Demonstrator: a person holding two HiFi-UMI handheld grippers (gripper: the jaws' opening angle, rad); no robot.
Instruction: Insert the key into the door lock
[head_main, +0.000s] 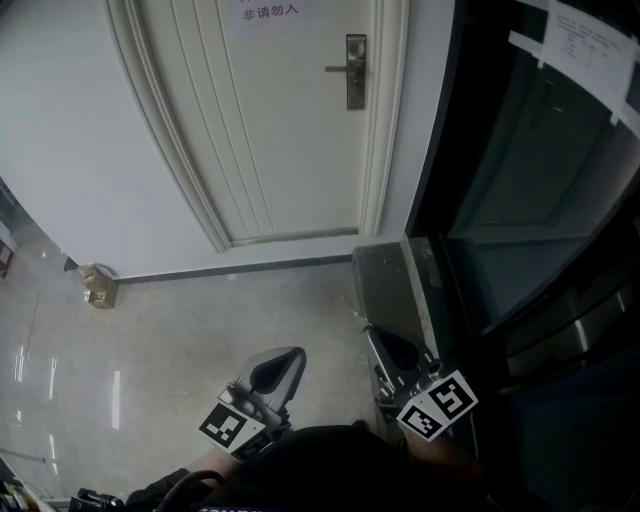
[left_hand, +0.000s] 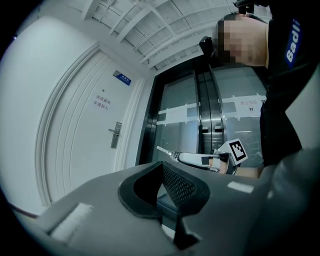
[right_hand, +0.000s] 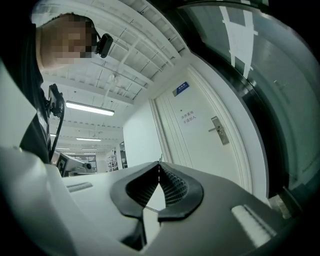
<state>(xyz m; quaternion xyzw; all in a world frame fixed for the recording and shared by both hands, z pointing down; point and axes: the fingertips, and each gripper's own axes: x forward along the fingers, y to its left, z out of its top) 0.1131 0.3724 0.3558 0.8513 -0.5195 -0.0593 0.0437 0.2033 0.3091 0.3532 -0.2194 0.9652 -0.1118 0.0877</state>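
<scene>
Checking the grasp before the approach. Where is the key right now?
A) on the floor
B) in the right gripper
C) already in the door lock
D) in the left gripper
B: the left gripper view shows the key sticking out from the closed tip of the right gripper, apart from the door lock.

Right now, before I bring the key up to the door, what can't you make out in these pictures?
- keyhole: the lock plate is too small and distant in every view to show it.
- key: in the right gripper view, the shut right gripper hides all but a thin edge.
- door notice: cut off by the head view's top edge, too small elsewhere.
- floor object: too small in the head view to identify.
</scene>
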